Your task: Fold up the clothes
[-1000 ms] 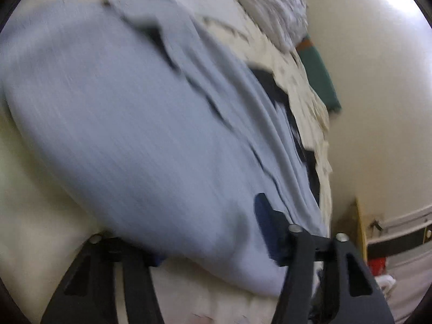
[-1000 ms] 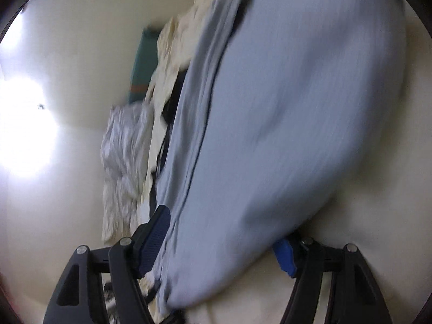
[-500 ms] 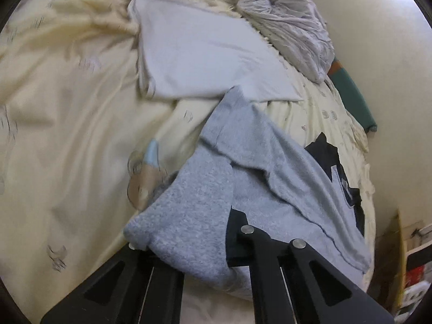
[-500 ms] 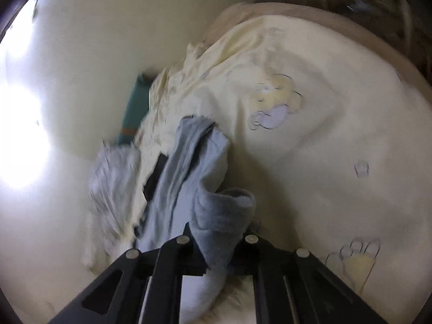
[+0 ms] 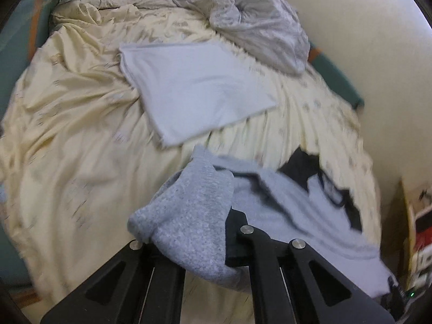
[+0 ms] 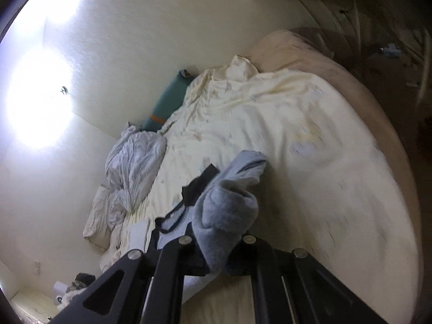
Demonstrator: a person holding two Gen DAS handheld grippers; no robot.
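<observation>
A grey garment (image 5: 194, 216) hangs lifted above a bed covered by a cream sheet (image 5: 67, 140). My left gripper (image 5: 189, 245) is shut on one bunched edge of it, and the cloth drapes over the fingers and hides their tips. In the right wrist view my right gripper (image 6: 216, 251) is shut on another bunched edge of the same grey garment (image 6: 226, 210). The rest of the cloth trails down toward the bed's side. A black garment (image 5: 305, 164) lies partly under it on the sheet.
A folded pale garment (image 5: 194, 89) lies flat on the sheet farther up the bed. A crumpled grey blanket (image 5: 259, 24) is heaped near the wall. A teal mat (image 6: 167, 102) runs between bed and wall. Clutter sits on the floor (image 6: 73, 291) below.
Both grippers closed on the grey garment's edges, which earlier lay spread between open jaws. Both then rose, lifting the cloth off the sheet, so more of the bed shows now.
</observation>
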